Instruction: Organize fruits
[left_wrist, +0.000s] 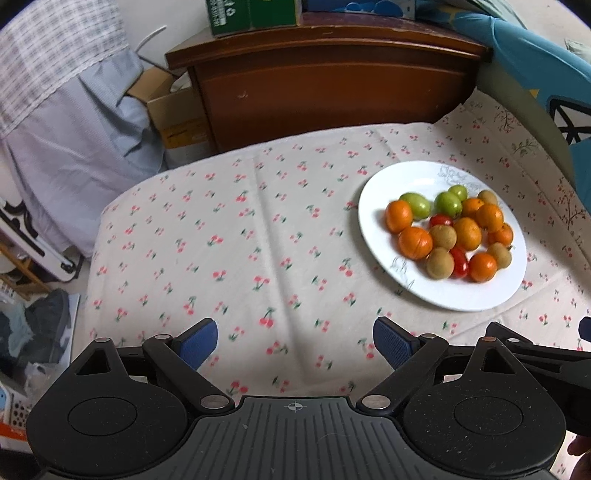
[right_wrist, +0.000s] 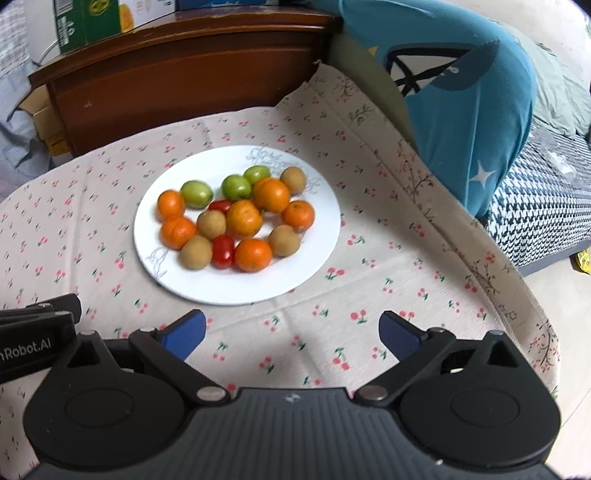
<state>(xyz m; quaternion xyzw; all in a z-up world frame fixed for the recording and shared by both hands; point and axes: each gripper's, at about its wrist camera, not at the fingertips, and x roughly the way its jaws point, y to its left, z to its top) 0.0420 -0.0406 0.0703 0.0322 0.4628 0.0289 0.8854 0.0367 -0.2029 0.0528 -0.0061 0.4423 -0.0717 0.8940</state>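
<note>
Both grippers, left (left_wrist: 295, 341) and right (right_wrist: 291, 338), hang over a cherry-print cloth (left_wrist: 221, 240), jaws spread wide and holding nothing. Beyond them a white plate (right_wrist: 177, 273) carries mixed fruits (right_wrist: 240, 216): orange, green, brown and red. Nothing lies between grippers and plate. Behind stand a wooden cabinet (left_wrist: 325, 92), a blue cushion (right_wrist: 472, 110) and cardboard boxes (left_wrist: 173, 114).

Green box (left_wrist: 255, 14) cut off above

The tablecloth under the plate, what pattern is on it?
Small red cherries with green leaves on a cream tablecloth; clearest in the left wrist view.
</note>
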